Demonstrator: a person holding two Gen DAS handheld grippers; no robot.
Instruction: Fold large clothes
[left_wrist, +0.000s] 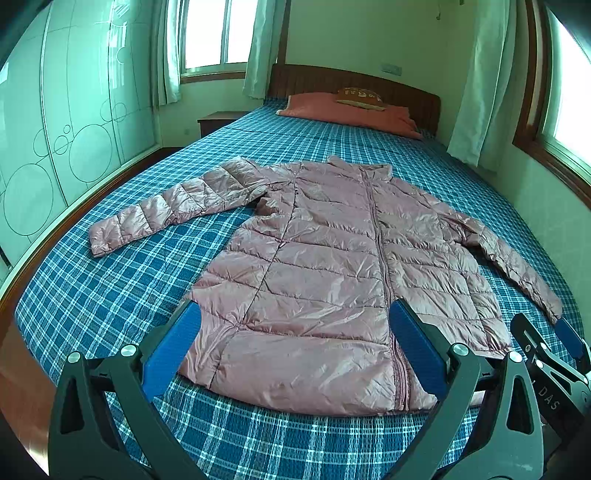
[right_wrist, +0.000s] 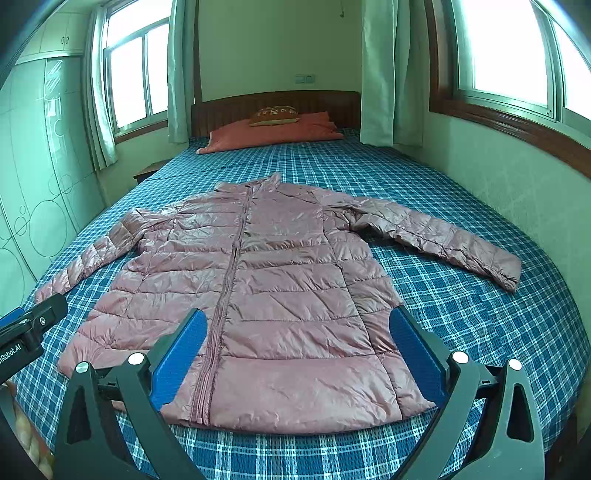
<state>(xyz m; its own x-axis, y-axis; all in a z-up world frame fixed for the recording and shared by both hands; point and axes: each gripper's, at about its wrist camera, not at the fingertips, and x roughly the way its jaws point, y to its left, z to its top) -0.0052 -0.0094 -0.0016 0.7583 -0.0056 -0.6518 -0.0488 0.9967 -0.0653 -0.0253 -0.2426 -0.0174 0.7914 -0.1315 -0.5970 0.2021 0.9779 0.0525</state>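
A pink quilted puffer jacket (left_wrist: 325, 266) (right_wrist: 258, 280) lies flat and zipped, front up, on the bed, collar toward the headboard and both sleeves spread out to the sides. My left gripper (left_wrist: 295, 325) hovers open above the jacket's hem, left of the zipper, with nothing between its blue pads. My right gripper (right_wrist: 299, 328) is also open, above the hem to the right of the zipper, holding nothing. The right gripper (left_wrist: 554, 347) shows at the lower right edge of the left wrist view. The left gripper (right_wrist: 26, 328) shows at the left edge of the right wrist view.
The bed (left_wrist: 110, 280) (right_wrist: 461, 295) has a blue plaid cover. An orange pillow (left_wrist: 351, 110) with a small cushion lies by the wooden headboard (right_wrist: 277, 103). A glass-fronted wardrobe (left_wrist: 55, 129) stands left. A wall with windows (right_wrist: 517, 74) runs along the right.
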